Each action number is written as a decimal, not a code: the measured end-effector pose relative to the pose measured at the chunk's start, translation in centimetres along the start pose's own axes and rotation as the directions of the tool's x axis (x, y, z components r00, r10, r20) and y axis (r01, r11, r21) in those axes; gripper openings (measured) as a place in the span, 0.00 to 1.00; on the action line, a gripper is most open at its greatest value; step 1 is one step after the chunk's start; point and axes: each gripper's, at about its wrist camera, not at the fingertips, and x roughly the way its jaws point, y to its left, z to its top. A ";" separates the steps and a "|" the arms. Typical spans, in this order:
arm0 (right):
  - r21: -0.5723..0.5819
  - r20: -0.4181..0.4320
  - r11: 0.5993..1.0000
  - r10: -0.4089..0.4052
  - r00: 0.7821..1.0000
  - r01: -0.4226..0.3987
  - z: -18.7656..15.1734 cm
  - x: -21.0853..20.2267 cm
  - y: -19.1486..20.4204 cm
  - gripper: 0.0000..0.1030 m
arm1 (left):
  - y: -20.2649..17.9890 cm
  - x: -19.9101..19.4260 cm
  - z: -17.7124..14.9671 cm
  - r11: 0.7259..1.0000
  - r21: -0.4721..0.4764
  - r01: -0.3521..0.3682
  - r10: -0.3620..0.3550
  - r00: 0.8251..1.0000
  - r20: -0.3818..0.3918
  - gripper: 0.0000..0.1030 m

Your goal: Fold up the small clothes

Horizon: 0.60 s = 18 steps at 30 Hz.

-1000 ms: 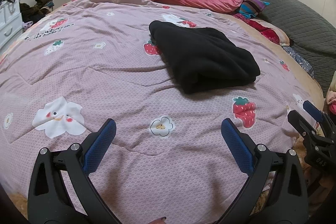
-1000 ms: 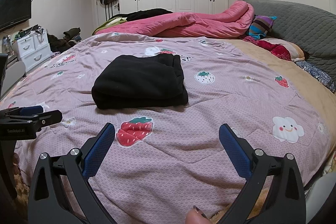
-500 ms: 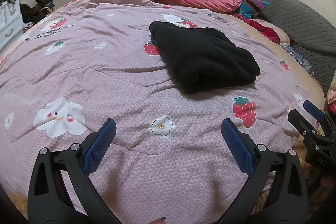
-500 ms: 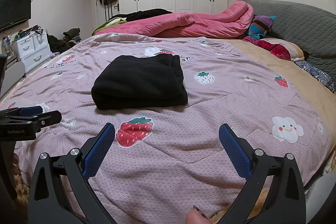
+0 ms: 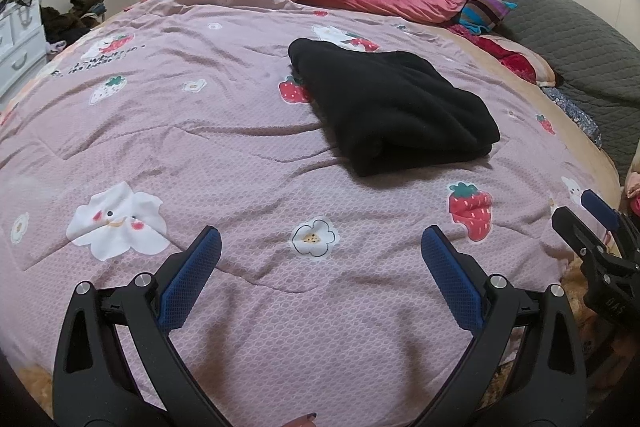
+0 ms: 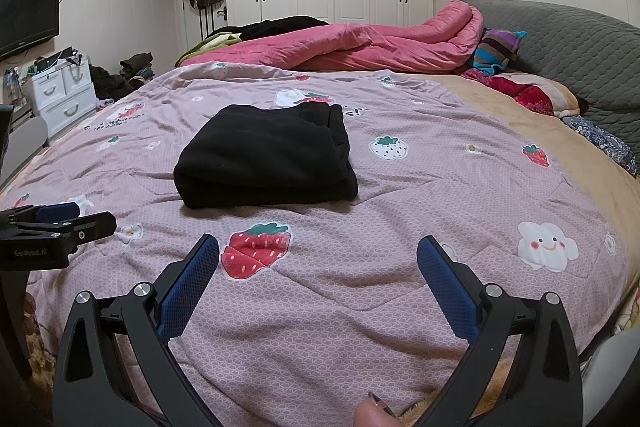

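Black fleece, folded into a thick rectangle, is what both cameras look at. From the left wrist view, the black garment (image 5: pixel 392 111) lies on the strawberry-print quilt (image 5: pixel 200 147), ahead of the left gripper (image 5: pixel 320 267) and off to its right, well apart from the blue pads. Its long axis runs diagonally away, near right to far left, with the rolled fold edge facing the camera. That gripper's fingers are spread wide and hold nothing. The right gripper (image 5: pixel 592 223) pokes in at the right edge.

From the right wrist view, the same garment (image 6: pixel 266 157) sits ahead and to the left of the right gripper (image 6: pixel 318 267), also spread wide and empty. Neither looks clearly nearer; I'd guess each would take its own near corner if another fold is wanted.
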 end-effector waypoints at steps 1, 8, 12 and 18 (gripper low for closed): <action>0.000 0.000 1.000 0.000 1.000 0.000 0.0 0.0 0.0 0.96 | 0.0 0.0 0.0 1.000 -0.002 0.003 -0.003 1.000 0.000 0.91; 0.044 0.001 0.999 -0.015 1.000 0.015 0.1 -0.4 -0.6 0.96 | 0.3 0.1 -0.4 0.998 0.010 -0.058 0.058 0.998 0.001 0.91; 0.108 -0.019 0.992 -0.065 0.998 0.067 0.4 -1.8 -2.2 0.96 | 1.6 -0.1 -0.6 0.994 -0.005 -0.106 0.106 0.994 -0.015 0.91; 0.257 -0.049 0.880 -0.402 0.914 0.400 0.1 -7.3 -10.5 0.96 | 8.6 -1.5 0.4 0.984 -0.125 -0.124 0.119 0.992 -0.050 0.91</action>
